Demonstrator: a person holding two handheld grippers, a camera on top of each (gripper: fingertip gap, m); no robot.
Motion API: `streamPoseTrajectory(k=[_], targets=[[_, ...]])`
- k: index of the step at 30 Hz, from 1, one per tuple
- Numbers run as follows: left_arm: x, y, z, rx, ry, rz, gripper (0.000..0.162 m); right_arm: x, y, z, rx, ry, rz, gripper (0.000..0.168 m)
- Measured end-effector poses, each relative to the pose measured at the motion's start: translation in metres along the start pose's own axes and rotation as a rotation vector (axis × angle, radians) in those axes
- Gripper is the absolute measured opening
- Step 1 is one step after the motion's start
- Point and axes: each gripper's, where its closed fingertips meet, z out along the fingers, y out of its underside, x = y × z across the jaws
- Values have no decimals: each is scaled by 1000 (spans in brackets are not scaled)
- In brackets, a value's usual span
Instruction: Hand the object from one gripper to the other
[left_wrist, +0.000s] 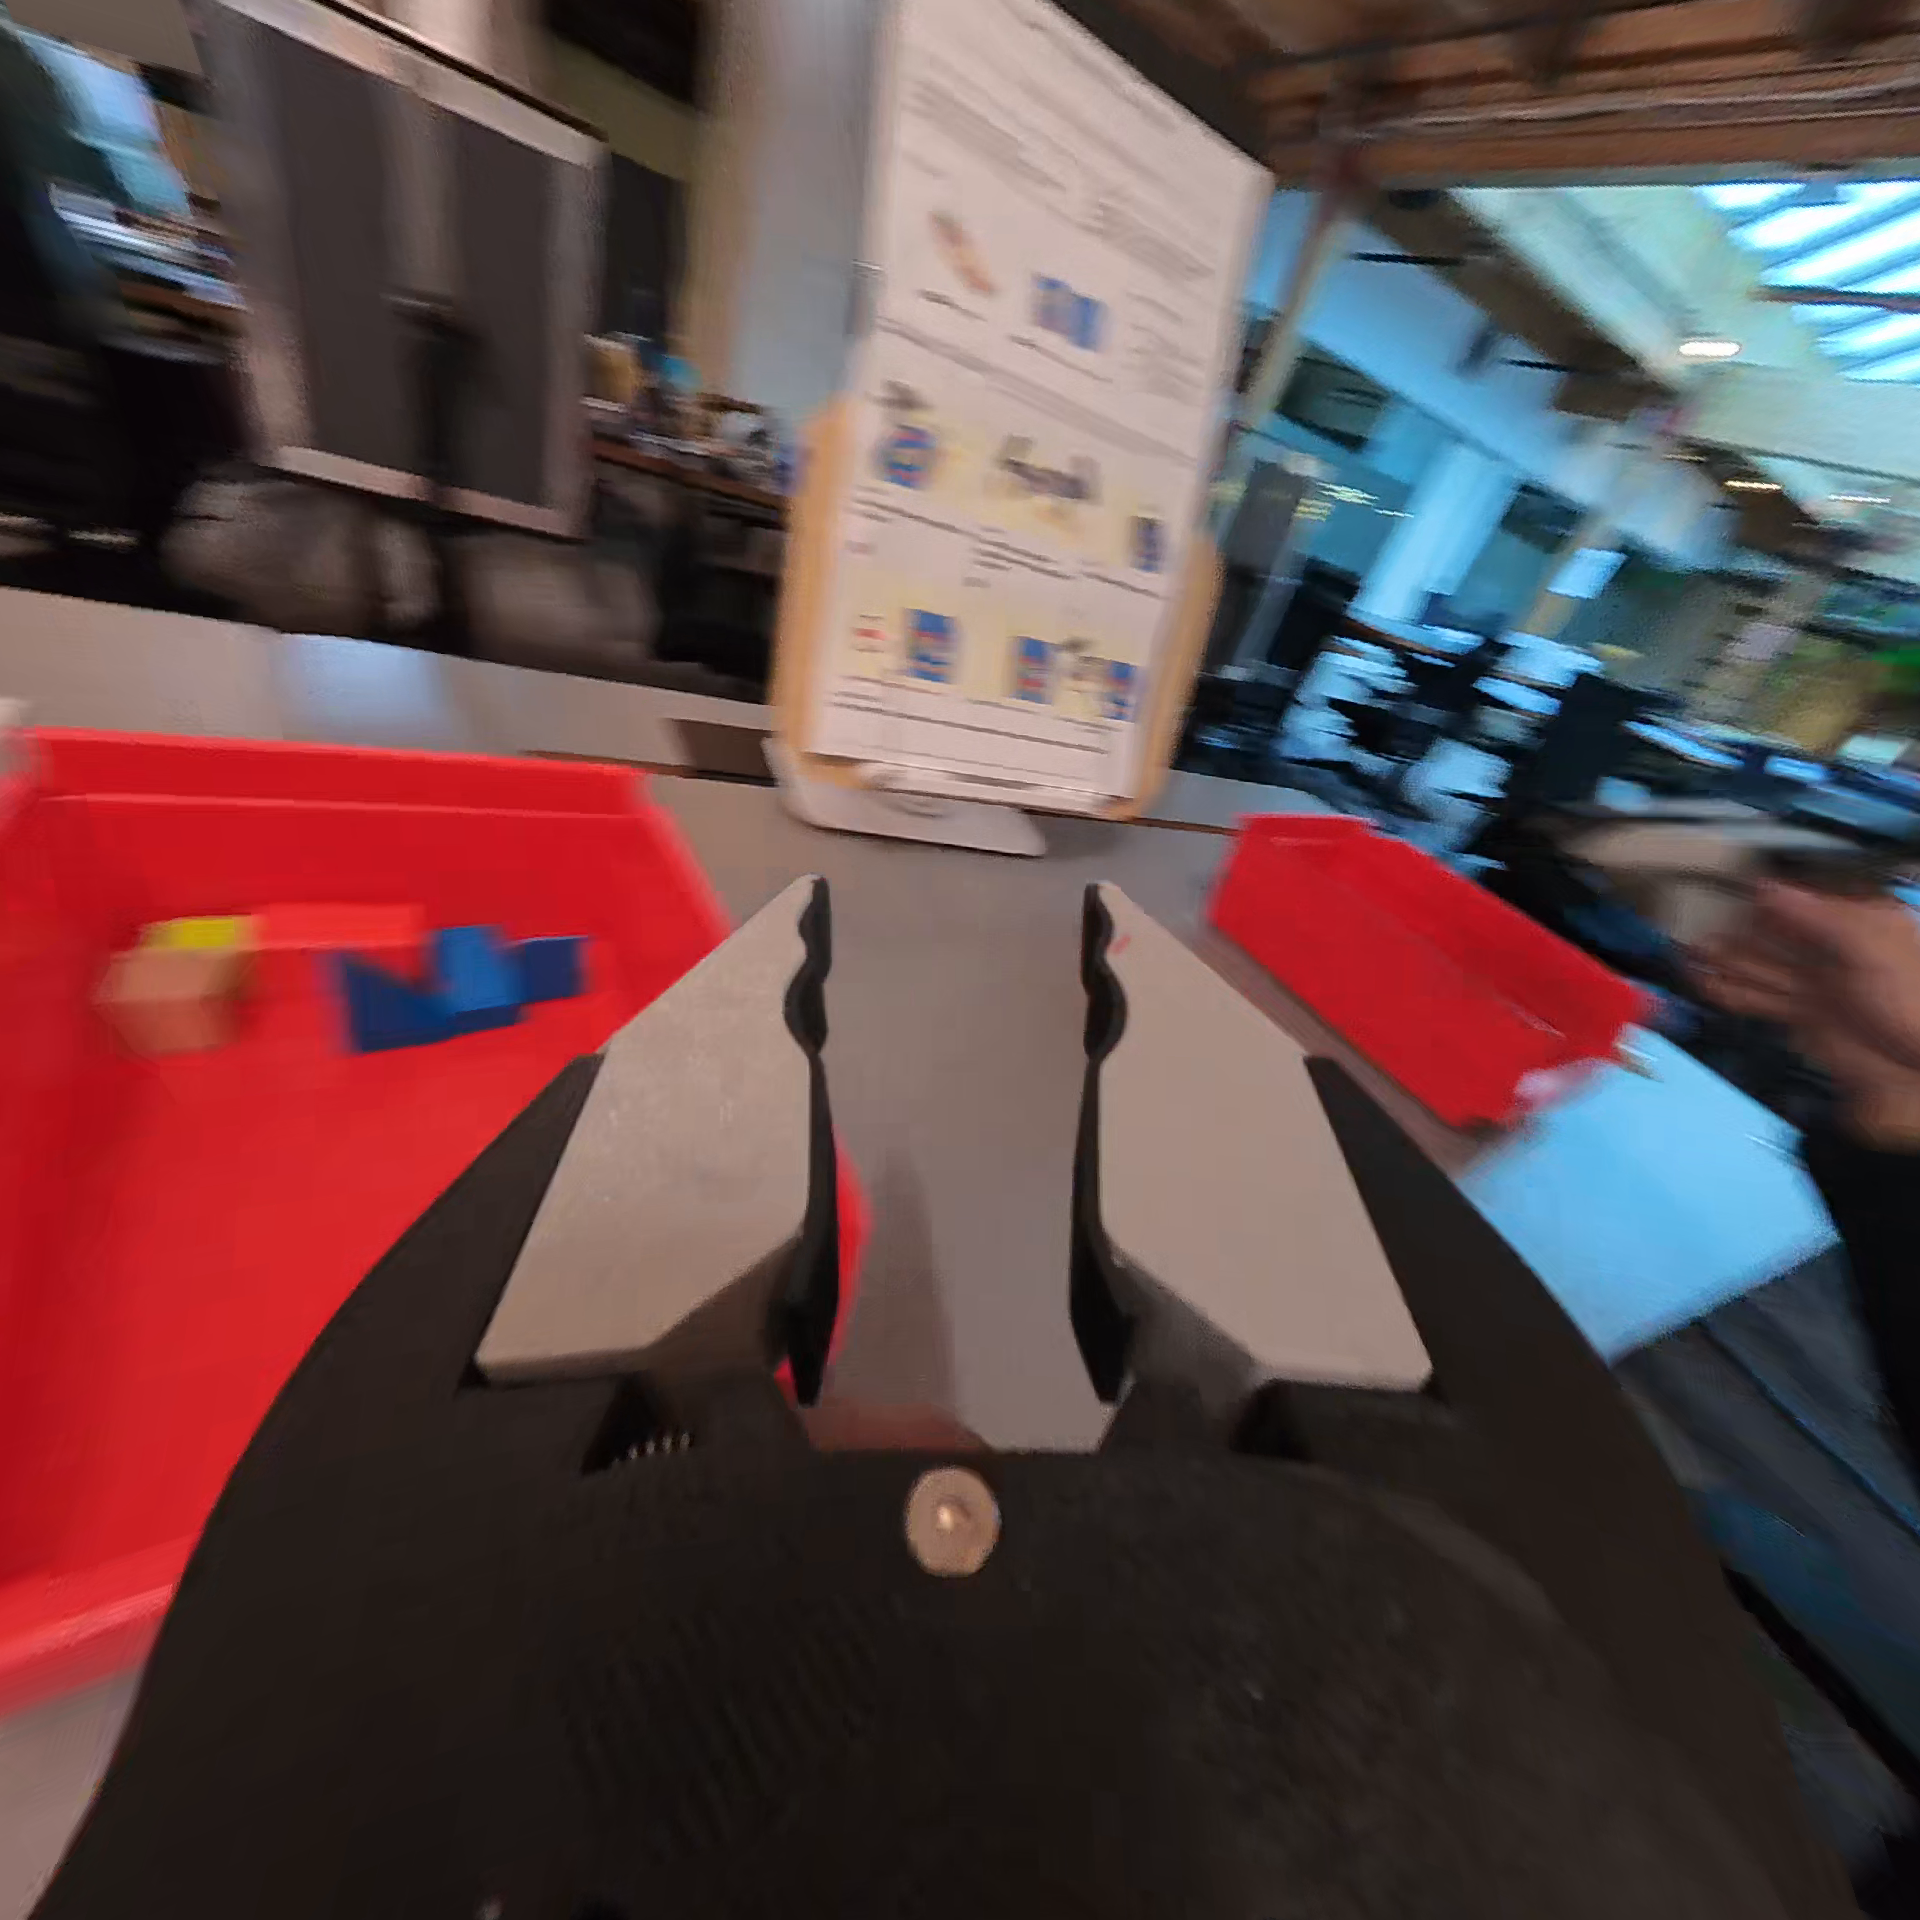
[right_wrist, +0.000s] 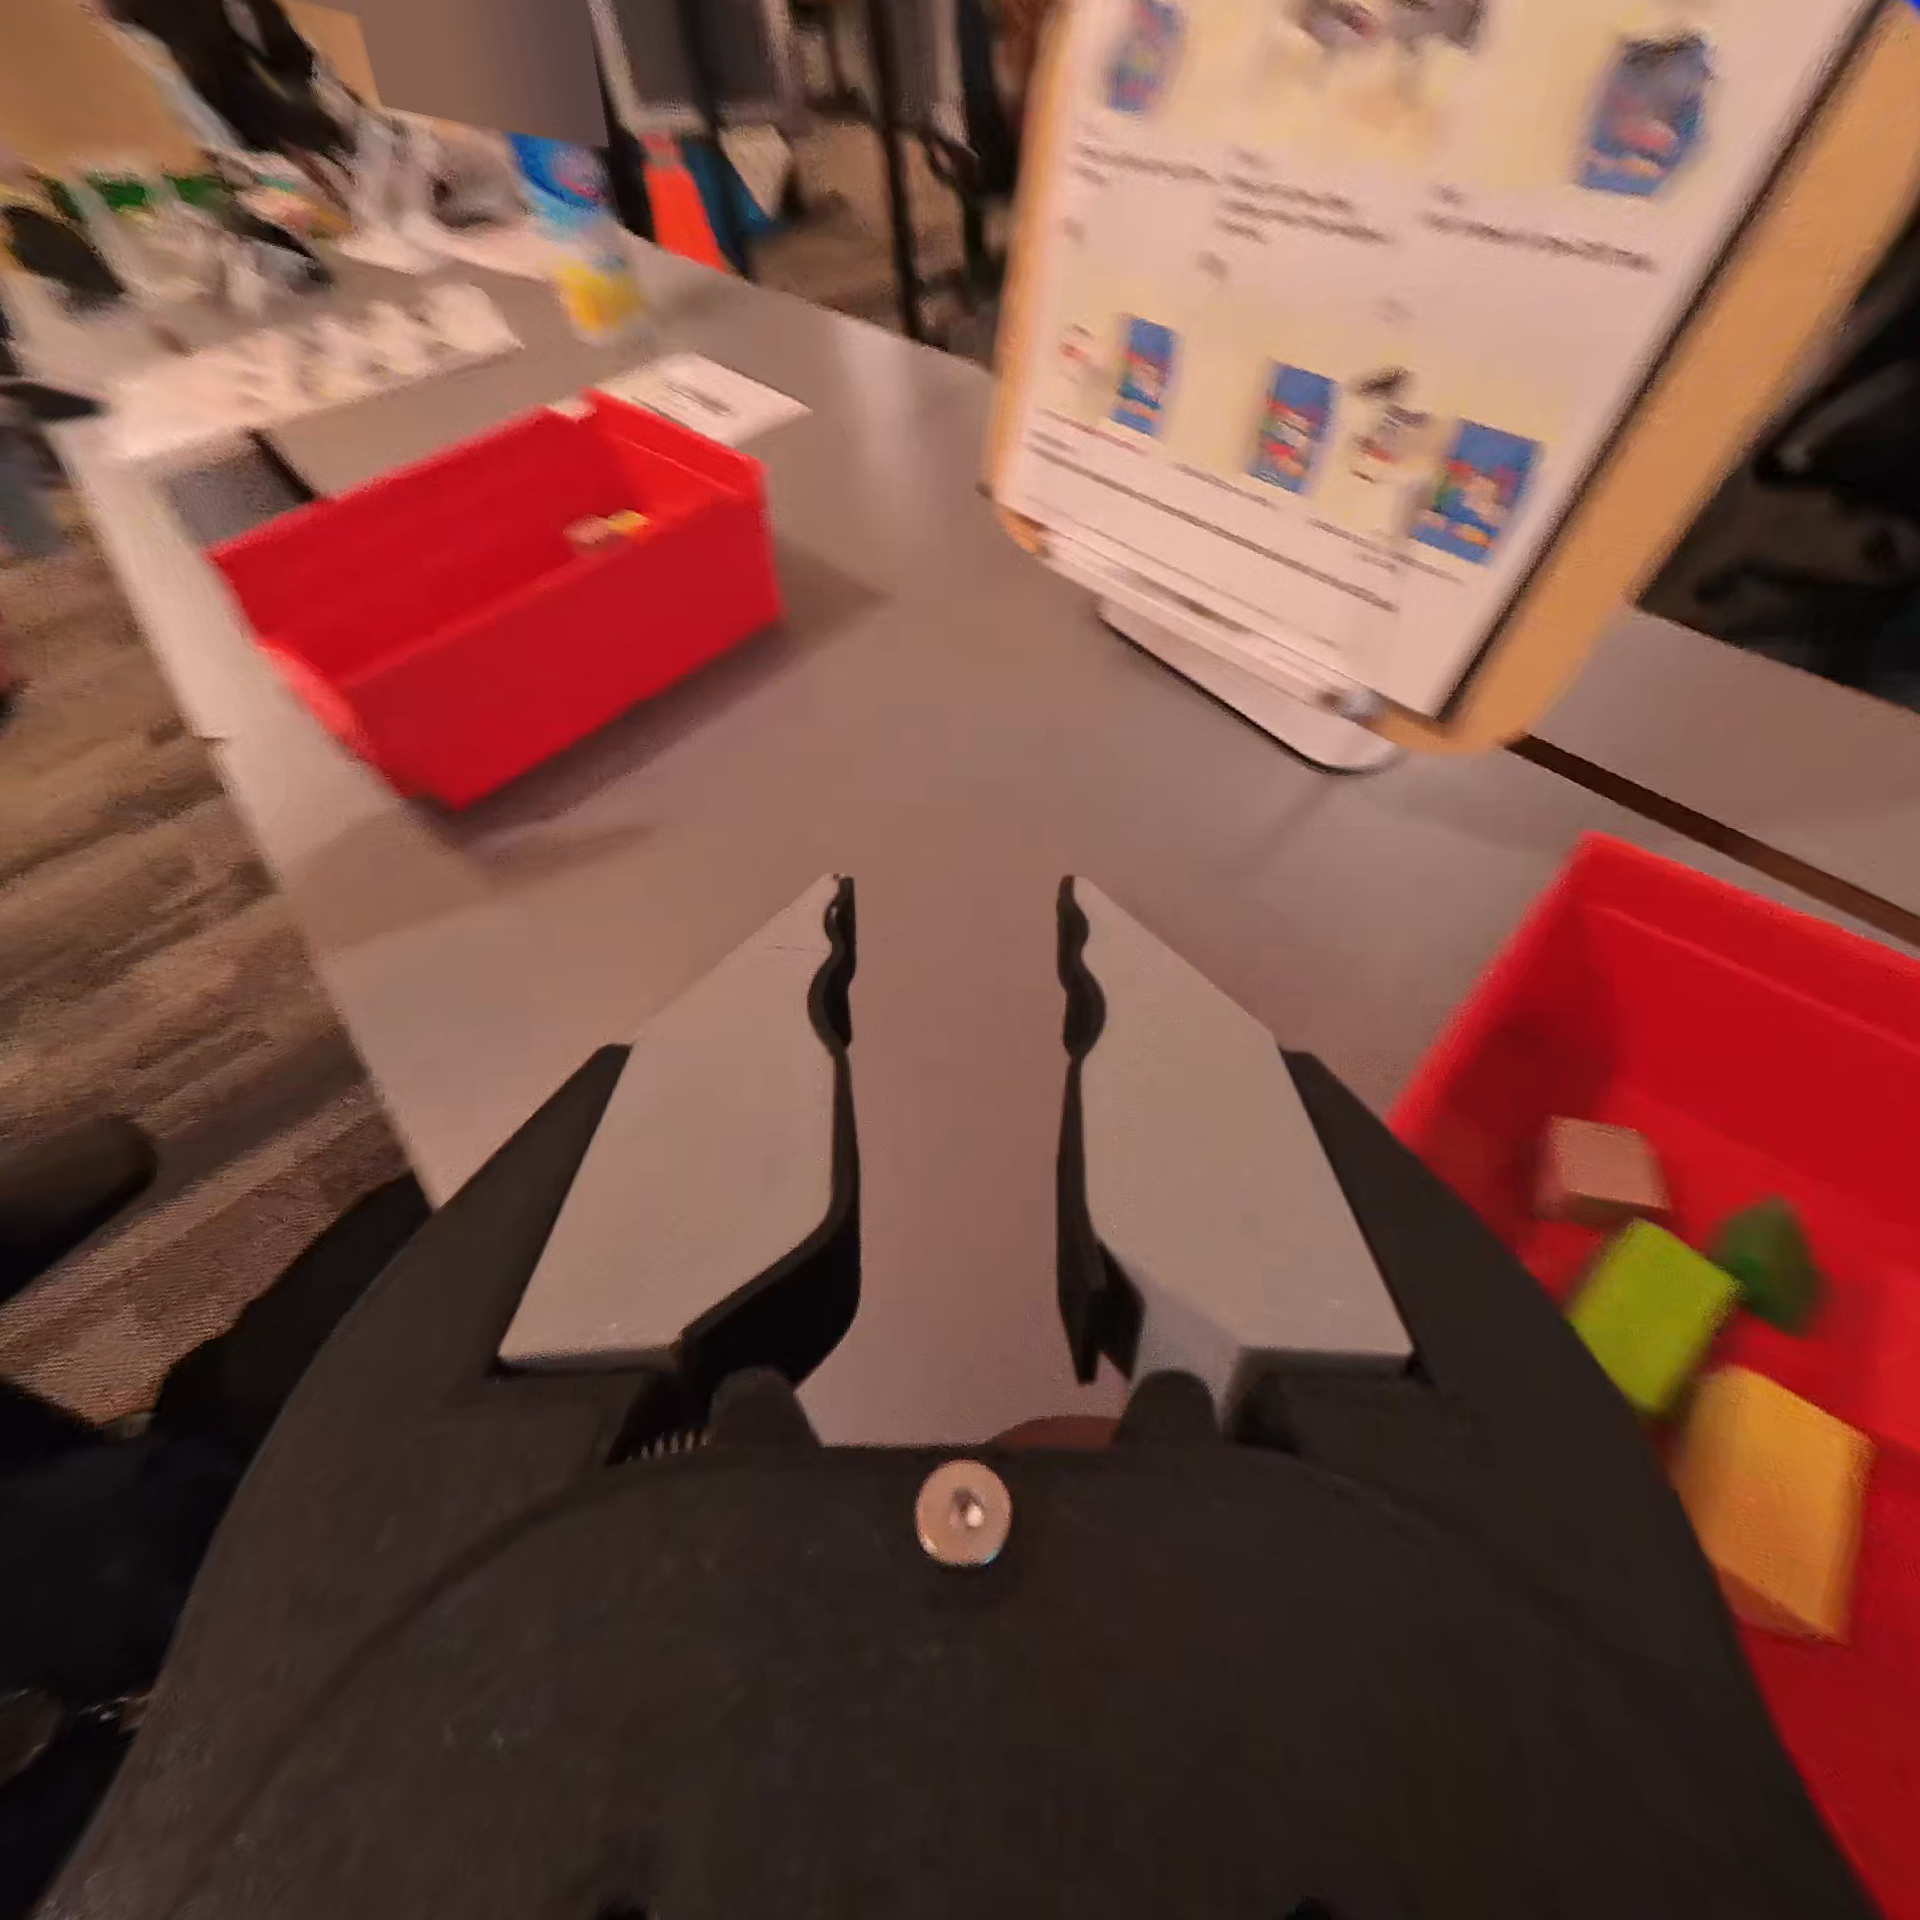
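Note:
My left gripper (left_wrist: 954, 914) is open and empty above the grey table (left_wrist: 956, 1039). To its left a red bin (left_wrist: 312, 1195) holds a blue notched block (left_wrist: 457, 987), a red block (left_wrist: 343, 925) and a tan and yellow block (left_wrist: 177, 987). My right gripper (right_wrist: 954, 914) is open and empty over the same table (right_wrist: 935, 727). At its right a red bin (right_wrist: 1714, 987) holds a brown block (right_wrist: 1600, 1169), a light green block (right_wrist: 1647, 1314), a dark green block (right_wrist: 1766, 1262) and an orange block (right_wrist: 1777, 1496).
A standing board with printed sheets (left_wrist: 1029, 468) is at the back of the table, also in the right wrist view (right_wrist: 1351, 312). A second red bin (left_wrist: 1403, 966) sits to the right, beside a person's hand (left_wrist: 1829, 1008). The far red bin (right_wrist: 499, 592) holds a small block (right_wrist: 608, 528). The grippers' ends are close to 40 centimeters from one another.

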Motion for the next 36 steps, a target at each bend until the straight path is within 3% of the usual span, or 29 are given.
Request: streamPoseTrajectory(k=[3,7,14,19,23,29,33,36], targets=[[-51,-1,-25,-4,-211,26,47,-69,21,-12,69,-151,-6,45],[-75,15,-17,-89,-237,27,43,-105,34,-23,81,-271,37,56],[-151,47,69,-411,-365,41,39,-97,22,-48,168,-253,37,53],[-207,98,120,-646,-448,-46,32,-87,23,-59,179,-220,27,52],[-241,128,133,-726,-532,-104,29,-74,23,-68,195,-187,34,51],[-252,134,145,-707,-538,-125,20,-61,24,-71,199,-169,44,50],[-251,136,144,-674,-516,-181,21,-62,25,-68,189,-179,45,50],[-251,145,142,-698,-504,-209,33,-65,25,-69,188,-176,30,50]])
